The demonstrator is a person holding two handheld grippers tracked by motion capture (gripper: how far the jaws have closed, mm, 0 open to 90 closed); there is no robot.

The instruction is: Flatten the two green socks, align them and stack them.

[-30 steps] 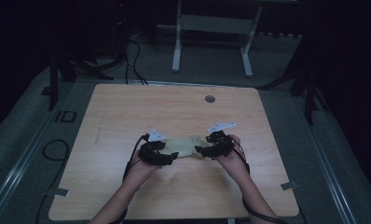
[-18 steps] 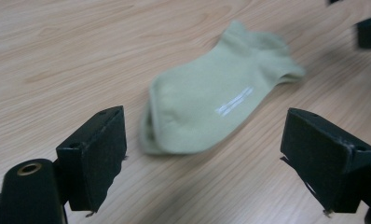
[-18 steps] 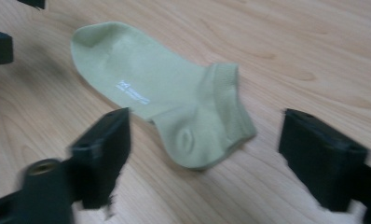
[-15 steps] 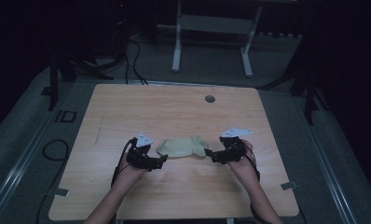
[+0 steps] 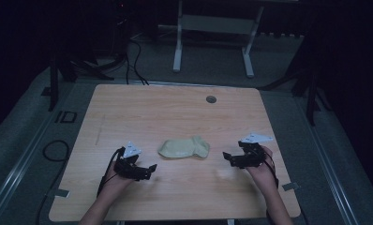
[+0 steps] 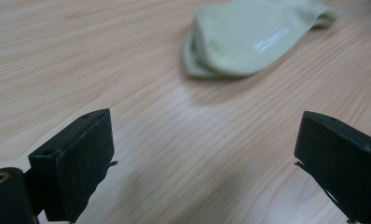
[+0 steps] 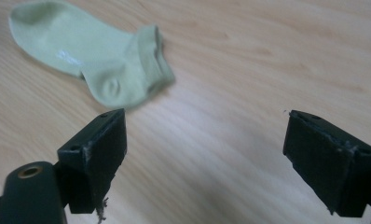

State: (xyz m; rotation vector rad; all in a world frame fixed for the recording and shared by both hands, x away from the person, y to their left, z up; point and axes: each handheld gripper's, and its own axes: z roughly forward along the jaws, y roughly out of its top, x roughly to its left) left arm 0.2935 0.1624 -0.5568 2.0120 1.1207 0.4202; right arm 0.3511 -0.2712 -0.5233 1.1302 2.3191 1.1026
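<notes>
Sock is lying folded mid-counter in the high view, your left gripper and right gripper now backing away either side. Both gripper views are showing fingers just opening wide, empty: fold looks finished.

Both grippers are away from the sock now: the left gripper sits off toward seven o'clock of it, the right gripper toward four o'clock. Their jaws have just been opening (nothing between them), and the sock lies free on the table.
</notes>
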